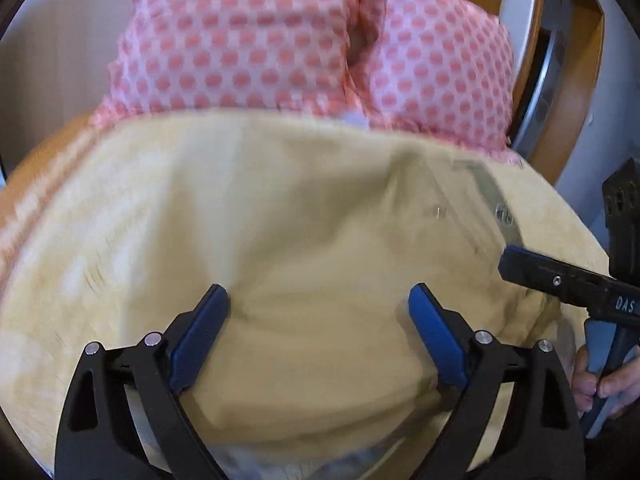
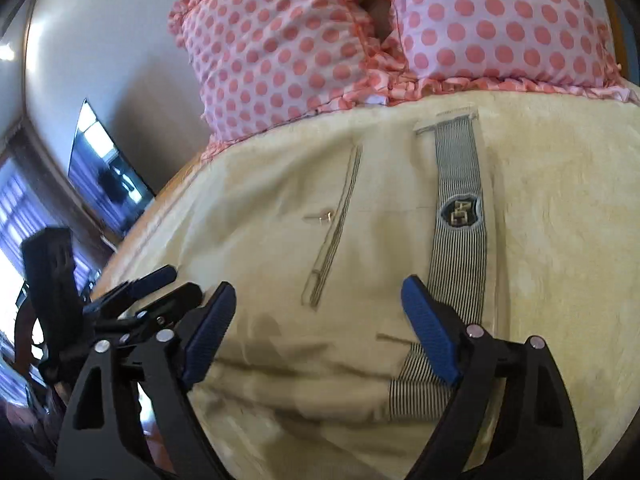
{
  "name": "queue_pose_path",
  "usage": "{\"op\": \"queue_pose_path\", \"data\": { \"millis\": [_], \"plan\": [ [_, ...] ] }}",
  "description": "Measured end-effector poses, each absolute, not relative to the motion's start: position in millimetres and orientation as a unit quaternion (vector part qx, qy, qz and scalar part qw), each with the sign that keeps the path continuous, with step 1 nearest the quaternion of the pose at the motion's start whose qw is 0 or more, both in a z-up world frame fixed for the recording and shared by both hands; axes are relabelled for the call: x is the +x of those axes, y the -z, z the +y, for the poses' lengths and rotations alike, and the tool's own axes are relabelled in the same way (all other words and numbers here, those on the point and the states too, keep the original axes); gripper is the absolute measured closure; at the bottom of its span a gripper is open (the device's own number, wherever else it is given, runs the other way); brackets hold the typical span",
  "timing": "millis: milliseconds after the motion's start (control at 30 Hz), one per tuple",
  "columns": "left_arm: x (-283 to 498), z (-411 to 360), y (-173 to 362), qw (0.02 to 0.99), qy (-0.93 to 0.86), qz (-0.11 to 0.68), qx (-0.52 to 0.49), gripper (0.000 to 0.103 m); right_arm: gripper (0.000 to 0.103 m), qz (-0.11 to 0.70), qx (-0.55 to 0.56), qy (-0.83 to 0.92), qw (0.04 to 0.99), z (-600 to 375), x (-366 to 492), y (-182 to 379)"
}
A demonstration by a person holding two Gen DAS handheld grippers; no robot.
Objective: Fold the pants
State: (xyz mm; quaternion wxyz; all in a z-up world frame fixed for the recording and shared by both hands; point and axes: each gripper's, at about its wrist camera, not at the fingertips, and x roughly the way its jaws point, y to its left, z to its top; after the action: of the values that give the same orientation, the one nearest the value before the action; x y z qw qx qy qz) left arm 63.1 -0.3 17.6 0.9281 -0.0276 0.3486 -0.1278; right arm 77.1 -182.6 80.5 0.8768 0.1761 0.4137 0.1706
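Beige pants [image 1: 320, 232] lie spread on a pale yellow blanket [image 1: 80, 272] on a bed. In the right wrist view the pants [image 2: 280, 248] show a striped waistband [image 2: 460, 208] with a dark badge [image 2: 460, 213] and a pocket seam. My left gripper [image 1: 319, 304] is open just above the beige cloth, holding nothing. My right gripper [image 2: 319, 300] is open over the pants beside the waistband, holding nothing. The right gripper also shows in the left wrist view [image 1: 560, 280] at the right edge. The left gripper shows in the right wrist view [image 2: 132, 304] at lower left.
Two pink polka-dot pillows [image 2: 400, 32] lie at the far end of the bed, beyond the pants. A wooden frame [image 1: 536, 60] stands at the right. A dark wall screen [image 2: 104, 172] and a bright window [image 2: 12, 240] are at the left.
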Motion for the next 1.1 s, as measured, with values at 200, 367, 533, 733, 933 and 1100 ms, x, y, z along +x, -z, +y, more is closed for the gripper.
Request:
{"op": "queue_pose_path", "data": {
  "millis": [200, 367, 533, 733, 933, 1100],
  "plan": [
    [61, 24, -42, 0.915, 0.179, 0.355, -0.067, 0.01, 0.018, 0.416, 0.163, -0.178, 0.877, -194, 72, -103],
    [118, 81, -64, 0.913, 0.138, 0.362, -0.126, 0.01, 0.022, 0.422, 0.185, -0.112, 0.88, -251, 136, -103],
    [177, 103, -41, 0.876, 0.14, 0.43, -0.165, 0.01, 0.039, 0.478, 0.215, -0.117, 0.843, -273, 185, -67],
    [204, 96, -30, 0.857, 0.181, 0.451, -0.169, 0.011, 0.057, 0.48, 0.205, -0.147, 0.84, -269, 187, -57],
    [208, 84, -29, 0.854, 0.205, 0.45, -0.163, 0.011, 0.062, 0.473, 0.175, -0.156, 0.85, -266, 194, -59],
    [208, 93, -28, 0.848, 0.209, 0.445, -0.2, 0.027, 0.072, 0.461, 0.112, -0.155, 0.867, -254, 190, -67]
  ]
}}
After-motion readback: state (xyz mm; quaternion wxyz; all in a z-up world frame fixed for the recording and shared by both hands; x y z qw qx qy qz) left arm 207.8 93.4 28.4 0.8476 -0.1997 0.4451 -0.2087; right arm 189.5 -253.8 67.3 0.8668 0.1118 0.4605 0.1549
